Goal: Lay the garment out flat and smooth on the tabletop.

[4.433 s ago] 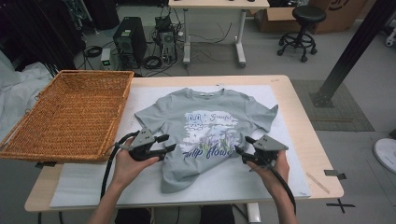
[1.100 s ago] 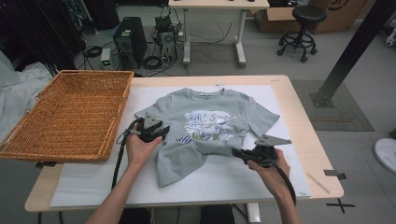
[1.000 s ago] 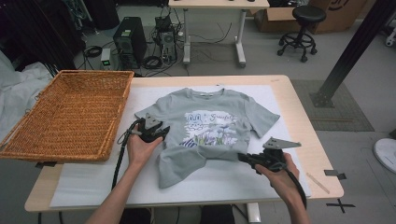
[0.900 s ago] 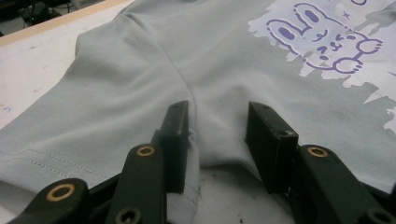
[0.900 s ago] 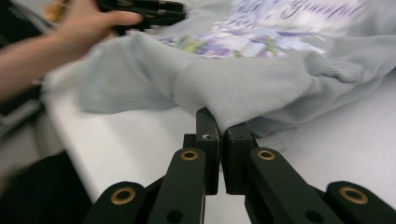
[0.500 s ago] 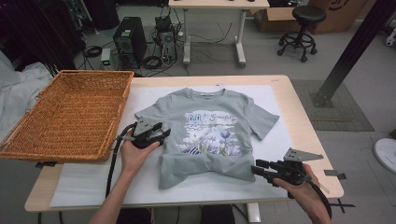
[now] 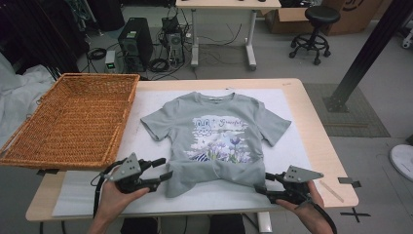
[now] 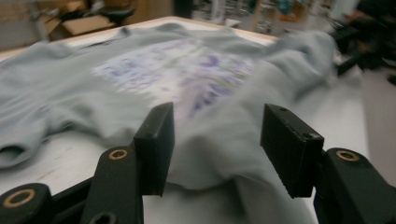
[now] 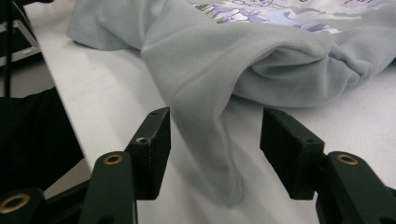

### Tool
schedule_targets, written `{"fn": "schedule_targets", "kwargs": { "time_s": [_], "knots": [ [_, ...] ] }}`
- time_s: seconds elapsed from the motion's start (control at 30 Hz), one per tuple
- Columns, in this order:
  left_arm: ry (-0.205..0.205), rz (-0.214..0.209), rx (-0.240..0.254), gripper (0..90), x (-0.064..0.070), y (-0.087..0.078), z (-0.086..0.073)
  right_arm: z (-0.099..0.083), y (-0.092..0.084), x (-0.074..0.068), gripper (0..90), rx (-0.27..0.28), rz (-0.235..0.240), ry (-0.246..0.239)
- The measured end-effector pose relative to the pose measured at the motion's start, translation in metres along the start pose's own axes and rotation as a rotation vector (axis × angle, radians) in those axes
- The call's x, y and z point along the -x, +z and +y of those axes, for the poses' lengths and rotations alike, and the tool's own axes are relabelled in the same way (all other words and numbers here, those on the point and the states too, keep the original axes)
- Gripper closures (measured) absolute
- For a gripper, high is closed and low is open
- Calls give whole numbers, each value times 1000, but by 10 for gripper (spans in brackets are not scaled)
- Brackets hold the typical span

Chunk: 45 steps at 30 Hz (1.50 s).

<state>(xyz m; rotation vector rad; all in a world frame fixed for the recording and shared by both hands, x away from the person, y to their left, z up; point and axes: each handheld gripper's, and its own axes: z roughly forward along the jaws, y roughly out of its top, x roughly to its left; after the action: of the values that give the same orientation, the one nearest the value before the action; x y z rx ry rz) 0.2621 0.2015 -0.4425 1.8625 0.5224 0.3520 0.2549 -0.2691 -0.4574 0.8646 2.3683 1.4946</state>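
Looking down from the high view, we see the grey printed T-shirt (image 7: 219, 136) lying face up on the white sheet (image 7: 297, 146) that covers the wooden table (image 7: 319, 117), collar toward twelve o'clock and hem toward six, with the wicker basket (image 7: 73, 119) well apart at nine o'clock. Our left gripper (image 7: 163, 170) sits at the hem's seven o'clock corner and our right gripper (image 7: 260, 183) at its five o'clock corner. Both sets of jaws have just been opening and now stand partly spread: in the left gripper view the blurred hem lies between the jaws of the left gripper (image 8: 215, 140) without being pinched, and in the right gripper view a raised fold of the T-shirt (image 9: 261, 60) runs between the jaws of the right gripper (image 9: 215, 149), again untouched by the pads. We judge the shirt light, soft and limp; it will sag, bunch and drag on the sheet rather than keep any shape, as the rumpled bottom edge already suggests. The stitched hem corners or the sleeve seams look like the firmest places to take hold, pinching through both layers and lifting evenly with both hands.
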Motion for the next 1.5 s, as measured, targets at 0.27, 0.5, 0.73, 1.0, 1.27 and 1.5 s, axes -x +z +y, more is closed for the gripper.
{"fn": "schedule_targets", "kwargs": {
  "time_s": [0.27,0.5,0.73,1.0,1.27,1.5],
  "knots": [
    [38,-7,-194,789,9,33,-10,1,15,2,729,-59,10,71],
    [-112,-139,-118,837,-7,15,10,16,-2,2,874,-33,135,163],
    [-254,-287,-60,834,-17,-11,20,28,-30,-1,873,22,274,225],
    [-238,-244,-72,658,-19,-11,10,14,-35,5,647,41,298,292],
    [-114,120,-88,570,-31,12,12,23,-26,24,486,139,72,224],
    [-132,146,-86,540,-34,27,15,28,-13,28,477,81,48,208]
  ]
}}
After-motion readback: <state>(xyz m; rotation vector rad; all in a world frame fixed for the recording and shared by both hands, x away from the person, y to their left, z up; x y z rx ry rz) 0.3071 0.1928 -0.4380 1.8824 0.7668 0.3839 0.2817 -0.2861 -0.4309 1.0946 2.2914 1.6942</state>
